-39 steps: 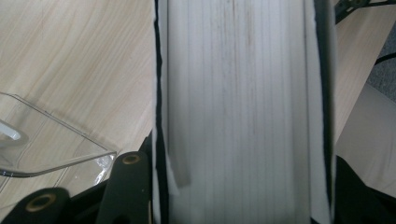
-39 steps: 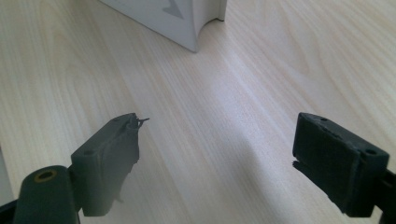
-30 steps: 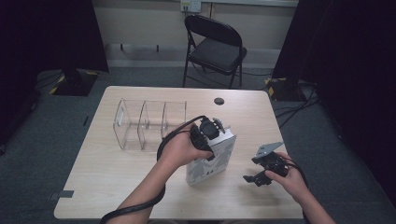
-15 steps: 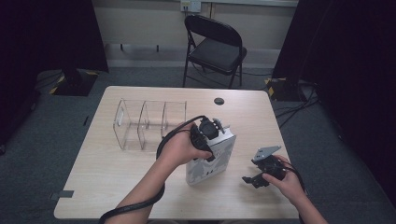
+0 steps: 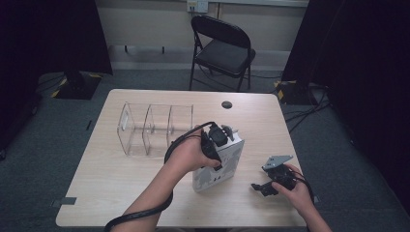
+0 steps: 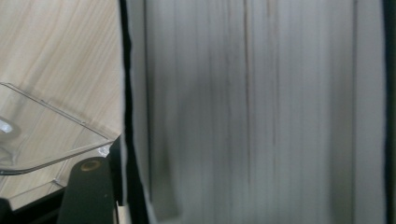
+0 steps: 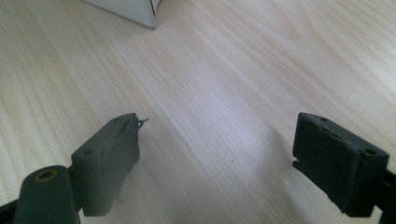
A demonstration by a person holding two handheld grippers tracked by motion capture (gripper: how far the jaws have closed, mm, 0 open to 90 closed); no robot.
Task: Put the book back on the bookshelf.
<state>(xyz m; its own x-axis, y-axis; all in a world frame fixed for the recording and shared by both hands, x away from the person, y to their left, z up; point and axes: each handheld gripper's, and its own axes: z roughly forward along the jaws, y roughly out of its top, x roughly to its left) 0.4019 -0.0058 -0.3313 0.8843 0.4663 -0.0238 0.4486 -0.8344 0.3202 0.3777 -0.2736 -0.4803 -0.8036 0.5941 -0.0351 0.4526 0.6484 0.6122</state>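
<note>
A recording studio or lab space: a light wooden table [image 5: 121, 193] stands alone on grey carpet [image 5: 43, 159], flanked by black curtains [image 5: 48, 34]. A black folding metal chair [image 5: 223, 46] sits against a beige wall with a power outlet [image 5: 197, 5]. Cables [image 5: 309, 108] trail across the floor.
</note>
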